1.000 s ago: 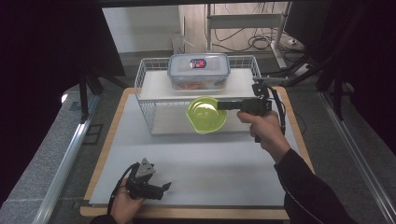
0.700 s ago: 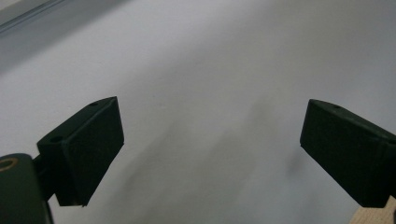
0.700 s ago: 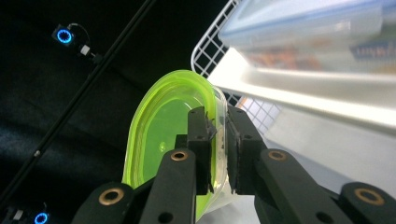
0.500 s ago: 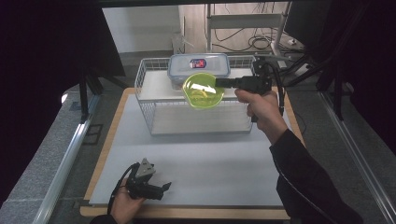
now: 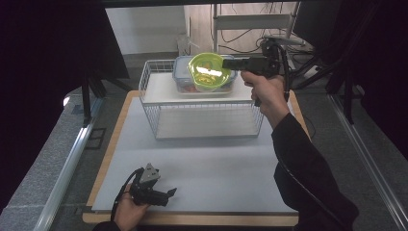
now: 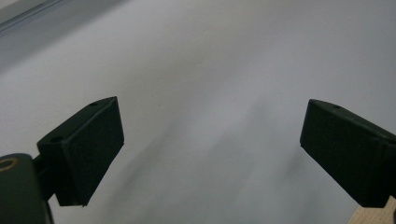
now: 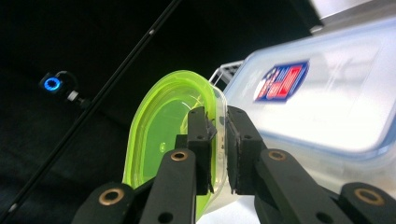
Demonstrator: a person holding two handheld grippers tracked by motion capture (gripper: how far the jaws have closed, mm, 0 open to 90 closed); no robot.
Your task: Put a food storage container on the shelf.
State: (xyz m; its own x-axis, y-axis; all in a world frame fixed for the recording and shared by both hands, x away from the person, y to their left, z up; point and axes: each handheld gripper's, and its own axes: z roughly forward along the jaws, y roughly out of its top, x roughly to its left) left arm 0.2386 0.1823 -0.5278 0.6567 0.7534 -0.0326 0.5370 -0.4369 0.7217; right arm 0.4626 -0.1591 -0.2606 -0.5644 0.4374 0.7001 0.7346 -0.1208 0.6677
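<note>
- My right gripper (image 5: 226, 63) has its two jaws pressed on the rim of the green bowl (image 5: 209, 72); in the right gripper view, the bowl's (image 7: 173, 140) wall sits between the two black pads with almost no gap.
- The bowl is in the air, tilted so that its inside faces toward the high camera. It hangs above the clear lidded container (image 5: 183, 77), which stands on the top shelf of the white wire rack (image 5: 207, 120).
- In the right gripper view the container's (image 7: 322, 98) lid shows a red and blue label, and the bowl is just beside it. I cannot tell if the bowl touches the lid.
- The right hand (image 5: 267, 89) holds the gripper about level, pointing to the left of the high view, over the right end of the rack.
- My left gripper (image 5: 166, 195) rests near the front edge of the white table top (image 5: 216, 178), well apart from the rack.
- Its jaws stand wide open with nothing between them; the left gripper view looks between the two pads (image 6: 88, 144) onto bare white surface.
- The left hand (image 5: 130, 207) grips it low at the front of the table.
</note>
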